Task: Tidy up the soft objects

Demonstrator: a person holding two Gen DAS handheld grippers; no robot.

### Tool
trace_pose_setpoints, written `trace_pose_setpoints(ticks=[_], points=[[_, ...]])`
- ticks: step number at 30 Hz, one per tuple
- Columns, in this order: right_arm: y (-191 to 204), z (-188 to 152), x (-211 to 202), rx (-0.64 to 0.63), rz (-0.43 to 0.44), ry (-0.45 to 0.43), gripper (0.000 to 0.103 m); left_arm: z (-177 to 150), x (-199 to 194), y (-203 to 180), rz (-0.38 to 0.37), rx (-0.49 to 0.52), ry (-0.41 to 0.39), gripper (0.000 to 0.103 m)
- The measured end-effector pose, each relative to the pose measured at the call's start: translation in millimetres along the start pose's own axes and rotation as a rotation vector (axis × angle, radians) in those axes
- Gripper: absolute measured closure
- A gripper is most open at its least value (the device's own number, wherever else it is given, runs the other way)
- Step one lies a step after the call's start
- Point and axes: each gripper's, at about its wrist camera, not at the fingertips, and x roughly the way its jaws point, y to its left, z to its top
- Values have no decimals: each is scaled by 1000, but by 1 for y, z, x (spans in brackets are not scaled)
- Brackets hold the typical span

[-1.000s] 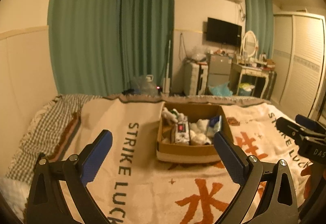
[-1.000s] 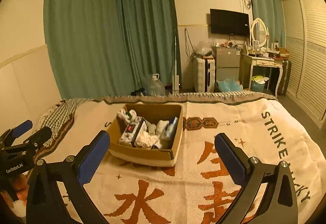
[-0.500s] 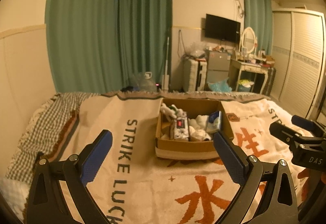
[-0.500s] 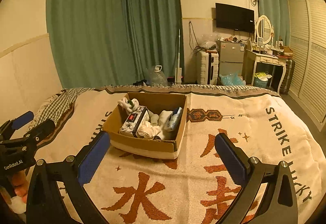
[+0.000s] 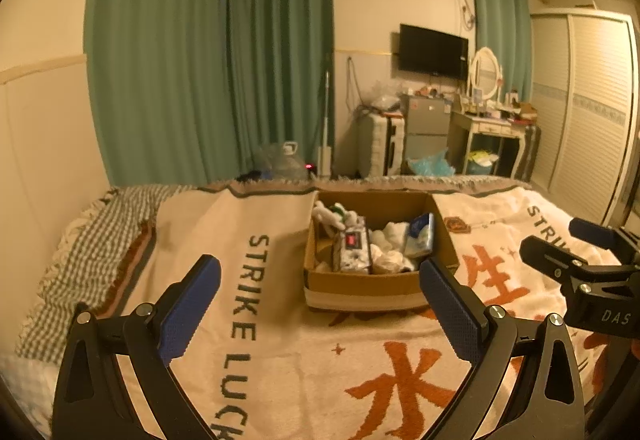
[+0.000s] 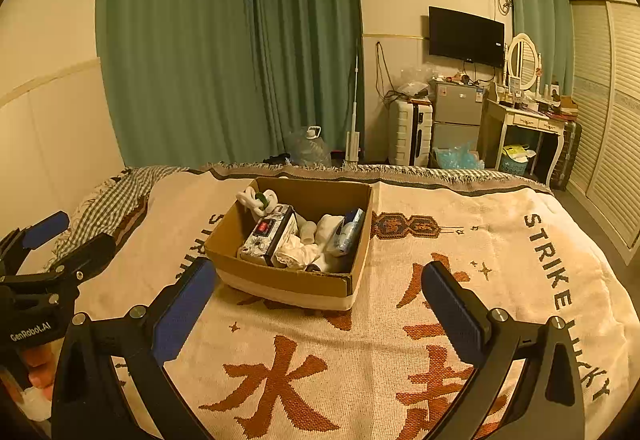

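So both my cams sit low over the cream woven blanket with orange characters (image 5: 304, 372), each looking forward between its own pair of blue-padded fingers toward the far wall with the long green curtains (image 6: 224, 52). My left view looks at the open brown cardboard box (image 5: 360, 290) from the box's left, with my right gripper (image 5: 560, 244) poking in at its right edge. My right view sees that box (image 6: 288, 282) from the other side, left of centre, with my left gripper (image 6: 60, 236) at its left edge. Both share the box, blanket, curtains and the black wall-mounted TV (image 5: 434, 50), all well apart from the lenses.
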Motion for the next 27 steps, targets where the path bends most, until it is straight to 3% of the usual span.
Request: trace_pose_setpoints(ticks=[27], points=[[4, -5, 8, -4, -9, 20, 0, -3, 2, 3, -3, -14, 7, 2]])
